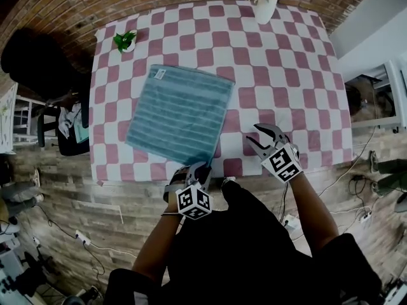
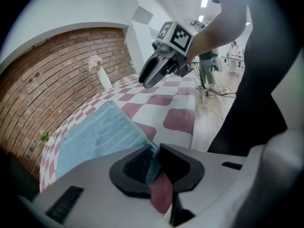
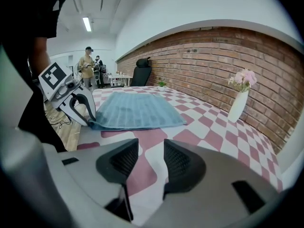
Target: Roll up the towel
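The table [image 1: 286,75], under a pink-and-white checked cloth, fills the upper half of the head view, with brick wall beyond its far edge. On its left-centre part the blue-green towel [image 1: 181,113] lies spread flat and unrolled. It is turned slightly clockwise, so one corner points toward the person at about 6 o'clock and reaches the table's near edge.

A black office chair [image 1: 38,59] stands off the table at 9 o'clock.

The left gripper [image 1: 198,168] is at that near corner of the towel. In the left gripper view its jaws stand nearly together with the towel's corner pinched between the pads, and the rest of the fabric runs away flat from them. A pink patch shows just below the towel in the gap. It may be a check of the tablecloth behind, or cloth caught along with the towel; the view is too close to tell.

The right gripper [image 1: 259,138] sits at about 4 o'clock from the towel, above the table's near edge and clear of the fabric. Its jaws are a narrow gap apart, with nothing held and only the checked cloth visible past them.

A white vase [image 1: 266,8] of pink flowers stands at the table's 12 o'clock edge, and a small green plant [image 1: 125,40] stands near the 10 o'clock corner.
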Available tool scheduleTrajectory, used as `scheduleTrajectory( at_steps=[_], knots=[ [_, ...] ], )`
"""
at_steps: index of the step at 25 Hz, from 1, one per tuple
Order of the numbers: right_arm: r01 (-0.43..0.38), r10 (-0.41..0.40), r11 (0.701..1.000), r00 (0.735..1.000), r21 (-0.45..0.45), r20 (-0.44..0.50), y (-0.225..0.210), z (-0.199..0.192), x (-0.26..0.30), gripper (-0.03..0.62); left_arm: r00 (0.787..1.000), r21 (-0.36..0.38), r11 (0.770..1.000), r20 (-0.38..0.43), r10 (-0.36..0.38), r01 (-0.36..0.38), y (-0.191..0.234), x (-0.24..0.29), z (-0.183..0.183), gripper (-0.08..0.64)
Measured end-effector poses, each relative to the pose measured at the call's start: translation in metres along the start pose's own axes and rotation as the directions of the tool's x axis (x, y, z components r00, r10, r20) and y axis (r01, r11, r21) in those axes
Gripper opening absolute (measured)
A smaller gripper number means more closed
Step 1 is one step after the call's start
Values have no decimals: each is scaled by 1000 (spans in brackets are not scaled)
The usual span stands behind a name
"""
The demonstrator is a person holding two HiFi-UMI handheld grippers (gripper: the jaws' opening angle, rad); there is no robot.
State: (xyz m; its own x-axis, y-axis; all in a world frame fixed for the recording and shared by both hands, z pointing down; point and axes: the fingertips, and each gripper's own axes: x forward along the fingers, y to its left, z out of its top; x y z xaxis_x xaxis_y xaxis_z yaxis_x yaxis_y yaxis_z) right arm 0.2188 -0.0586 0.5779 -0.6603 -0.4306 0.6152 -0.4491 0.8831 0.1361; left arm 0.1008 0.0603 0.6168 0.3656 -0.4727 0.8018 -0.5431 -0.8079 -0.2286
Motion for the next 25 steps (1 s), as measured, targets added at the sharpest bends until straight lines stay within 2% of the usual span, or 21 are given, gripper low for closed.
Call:
scheduleTrajectory(
  at_steps=[1,2,5,8,12,14,18,23,25],
  knots=[
    [-5,5,1000,1000,-6,1,-2,0,-1,167,1000,-16,1000,-19,12,-12,3,0,-1,33],
    [-10,10,1000,1000,-14,-1,-4,-1,-1,167,999,-29,999,-34,20,-21,5,0,-1,20],
    [-53,53,998,999,-39,-6,-4,-6,0,167,998,-57,998,-53,33,-36,12,-3,4,12],
    [-138,139,987,990,-84,8,11,-5,3,169,997,-95,993,-42,61,-64,21,-12,13,9],
    [-265,276,940,961,-217,25,49,2,12,212,992,-158,979,-18,126,-127,45,-31,26,8],
    [-284,307,909,951,-306,30,66,7,19,260,987,-175,972,-9,158,-157,57,-39,32,8],
    [-254,312,865,948,-433,69,90,25,40,343,979,-185,963,0,202,-198,69,-52,40,8],
    [-125,220,837,968,-532,119,84,46,74,423,973,-191,956,13,230,-223,77,-63,46,8],
    [-102,204,818,971,-566,121,81,51,86,433,971,-198,953,18,238,-229,78,-65,47,8]
  ],
)
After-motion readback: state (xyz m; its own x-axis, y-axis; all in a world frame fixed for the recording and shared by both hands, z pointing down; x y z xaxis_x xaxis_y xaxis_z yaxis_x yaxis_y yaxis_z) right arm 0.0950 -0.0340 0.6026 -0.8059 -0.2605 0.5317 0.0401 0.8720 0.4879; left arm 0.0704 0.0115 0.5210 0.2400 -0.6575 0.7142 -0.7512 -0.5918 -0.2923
